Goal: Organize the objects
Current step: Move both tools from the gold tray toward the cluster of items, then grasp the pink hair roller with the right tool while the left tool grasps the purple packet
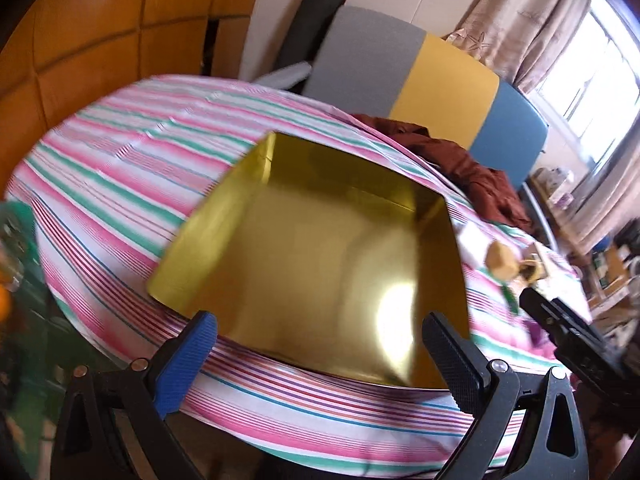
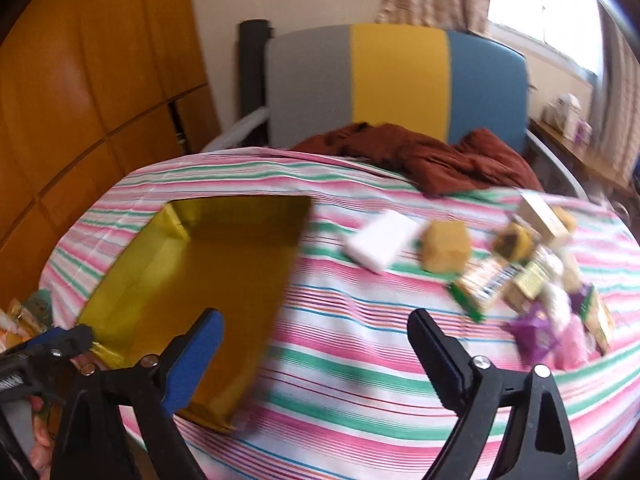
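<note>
Golden, shiny cardboard box point(image 2: 192, 292) on the striped worktop point(image 2: 360, 360) is empty. The small packets and blocks point(image 2: 520, 276) all lie outside it. Left gripper point(image 1: 320, 344) and right gripper point(image 2: 316, 340) are both wide open, holding nothing.

You see the pile of small packets point(image 2: 536, 280) smeared by motion blur, labels unreadable, the gold box point(image 2: 192, 288) with its near corner hidden behind your right gripper point(image 2: 314, 342), the clutter point(image 2: 24, 320) at the left edge cut off and indistinct
</note>
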Demonstrator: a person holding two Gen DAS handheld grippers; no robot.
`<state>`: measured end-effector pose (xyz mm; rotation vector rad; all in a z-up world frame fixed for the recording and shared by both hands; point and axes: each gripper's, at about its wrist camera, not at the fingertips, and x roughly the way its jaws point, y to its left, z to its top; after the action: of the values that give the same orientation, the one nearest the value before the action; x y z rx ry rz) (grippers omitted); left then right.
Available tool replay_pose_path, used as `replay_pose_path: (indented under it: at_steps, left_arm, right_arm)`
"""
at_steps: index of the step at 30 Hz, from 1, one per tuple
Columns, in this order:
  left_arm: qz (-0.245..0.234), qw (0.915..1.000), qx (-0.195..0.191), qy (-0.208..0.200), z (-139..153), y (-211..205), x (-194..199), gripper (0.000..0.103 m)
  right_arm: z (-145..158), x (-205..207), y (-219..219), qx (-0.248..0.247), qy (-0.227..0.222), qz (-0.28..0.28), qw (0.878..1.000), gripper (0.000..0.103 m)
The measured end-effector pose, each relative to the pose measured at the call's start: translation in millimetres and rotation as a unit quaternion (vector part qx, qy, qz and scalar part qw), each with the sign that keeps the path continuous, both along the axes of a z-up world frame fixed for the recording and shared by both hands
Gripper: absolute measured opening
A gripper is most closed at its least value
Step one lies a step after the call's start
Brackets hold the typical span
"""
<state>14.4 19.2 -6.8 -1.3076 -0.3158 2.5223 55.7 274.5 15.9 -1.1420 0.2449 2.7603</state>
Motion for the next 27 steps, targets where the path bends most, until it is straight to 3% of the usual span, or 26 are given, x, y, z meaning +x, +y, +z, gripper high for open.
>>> replay_pose_path:
  at_steps: [4, 7, 11, 15, 18, 22, 25, 27]
  left_arm:
    - [-0.024, 0.9995, 0.018, 0.001, 0, 19, 8, 0.103]
    - [-0.060, 0.9982, 0.005, -0.008, 2, 45, 15, 0.103]
    - [-0.113, 0.9934, -0.021, 0.005, 7, 78, 25, 0.103]
    - [-0.154, 0.9878, -0.026, 0.002, 4, 111, 35, 0.103]
    - [-0.184, 0.9828, -0.002, -0.014, 1, 135, 42, 0.103]
    - [-0.225, 0.9733, 0.003, -0.047, -7, 171, 49, 0.103]
    - [-0.240, 0.9697, 0.001, -0.047, -8, 190, 53, 0.103]
    - [-0.250, 0.9675, -0.002, -0.037, -5, 203, 56, 0.103]
  right_arm:
    - [-9, 22, 45, 0.001, 0.004, -0.046, 0.999, 0.081]
    - [-19, 44, 87, 0.011, 0.008, -0.093, 0.996, 0.079]
    - [-33, 76, 151, 0.038, 0.004, -0.176, 0.984, 0.079]
    - [-52, 98, 211, 0.013, -0.012, -0.236, 0.972, 0.076]
    - [-64, 107, 239, -0.011, -0.012, -0.246, 0.969, 0.075]
    - [-77, 103, 255, -0.036, -0.015, -0.227, 0.973, 0.075]
    - [-81, 96, 259, -0.040, -0.016, -0.215, 0.976, 0.073]
    - [-84, 92, 262, -0.043, -0.012, -0.212, 0.976, 0.064]
